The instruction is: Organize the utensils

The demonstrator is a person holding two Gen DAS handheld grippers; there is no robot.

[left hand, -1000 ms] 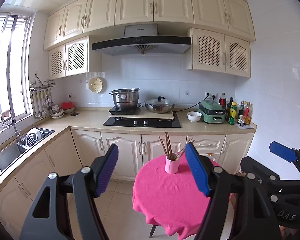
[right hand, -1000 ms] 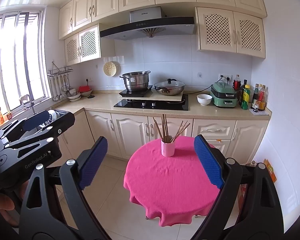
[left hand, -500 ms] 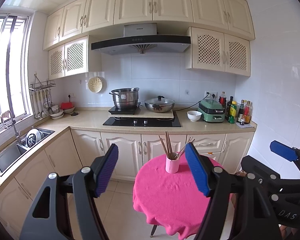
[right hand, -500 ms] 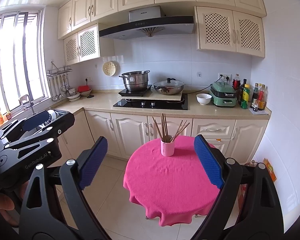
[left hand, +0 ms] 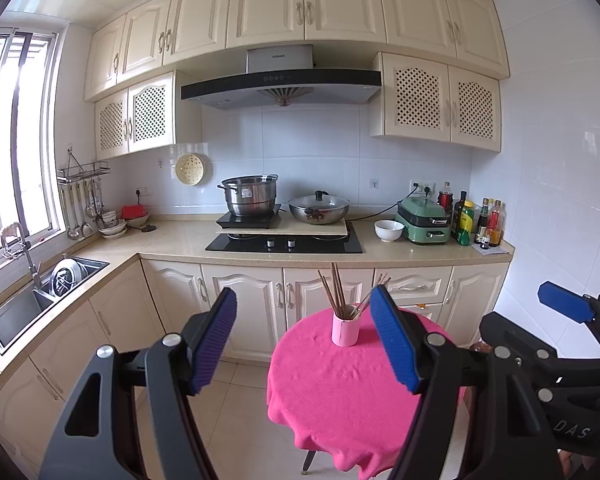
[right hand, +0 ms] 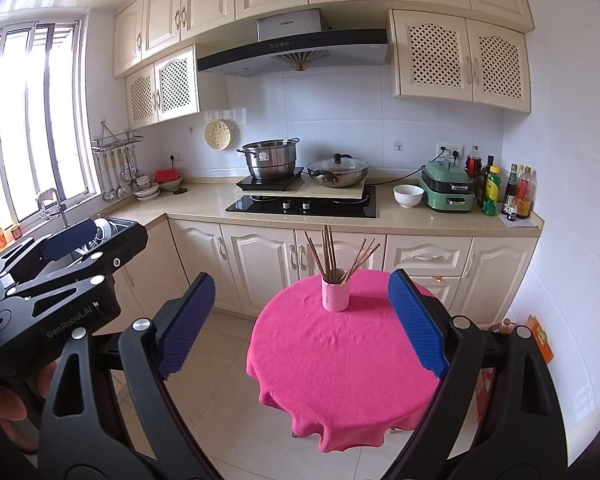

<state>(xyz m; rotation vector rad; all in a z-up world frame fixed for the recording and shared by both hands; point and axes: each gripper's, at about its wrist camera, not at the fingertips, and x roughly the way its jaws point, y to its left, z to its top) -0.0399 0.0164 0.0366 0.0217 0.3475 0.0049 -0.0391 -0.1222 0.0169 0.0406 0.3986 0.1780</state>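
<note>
A pink cup (left hand: 345, 331) holding several brown chopsticks (left hand: 335, 291) stands upright near the far edge of a round table with a pink cloth (left hand: 340, 392). It also shows in the right wrist view: cup (right hand: 335, 290), chopsticks (right hand: 329, 253), table (right hand: 340, 360). My left gripper (left hand: 304, 340) is open and empty, held well short of the table. My right gripper (right hand: 300, 324) is open and empty, also back from the table. Each gripper shows at the edge of the other's view.
Behind the table runs a kitchen counter (right hand: 204, 204) with a hob, a steel pot (right hand: 271, 159), a wok (right hand: 337, 171), a white bowl (right hand: 408, 195), a green cooker and bottles. A sink (left hand: 28, 300) is at the left. Tiled floor (right hand: 220, 360) lies left of the table.
Both views have shifted very slightly; the grippers stay open and nothing on the table has moved.
</note>
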